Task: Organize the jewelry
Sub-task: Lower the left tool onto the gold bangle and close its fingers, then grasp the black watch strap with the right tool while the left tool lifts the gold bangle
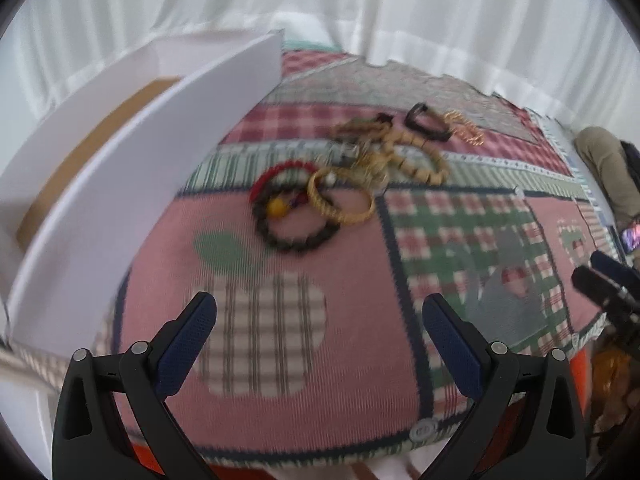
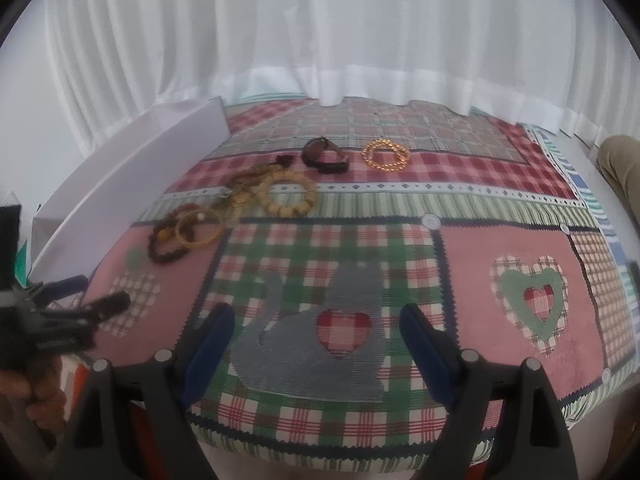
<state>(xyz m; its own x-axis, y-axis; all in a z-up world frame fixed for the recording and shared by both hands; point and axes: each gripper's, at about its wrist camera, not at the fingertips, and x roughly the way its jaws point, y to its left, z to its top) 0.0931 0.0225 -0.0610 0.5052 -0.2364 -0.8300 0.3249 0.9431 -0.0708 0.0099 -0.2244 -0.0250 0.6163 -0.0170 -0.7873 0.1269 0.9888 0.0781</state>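
Left gripper (image 1: 320,320): jaws spread wide, empty, poised over the apple patch of the patchwork cloth (image 1: 360,360).
Right gripper (image 2: 316,332): jaws parted, empty, above the grey cat patch.
Jewelry: dark beaded bracelet (image 1: 296,224) and gold bangle (image 1: 340,200) lie overlapping ahead of the left gripper; tan bead bracelet (image 2: 288,196) beyond; brown watch (image 2: 324,156) and gold bead chain (image 2: 386,154) farthest.
White box (image 1: 120,184): open, left of the jewelry.

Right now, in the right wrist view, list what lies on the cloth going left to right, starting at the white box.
white box → dark beaded bracelet → gold bangle → tan wooden bead bracelet → dark brown watch → gold bead chain
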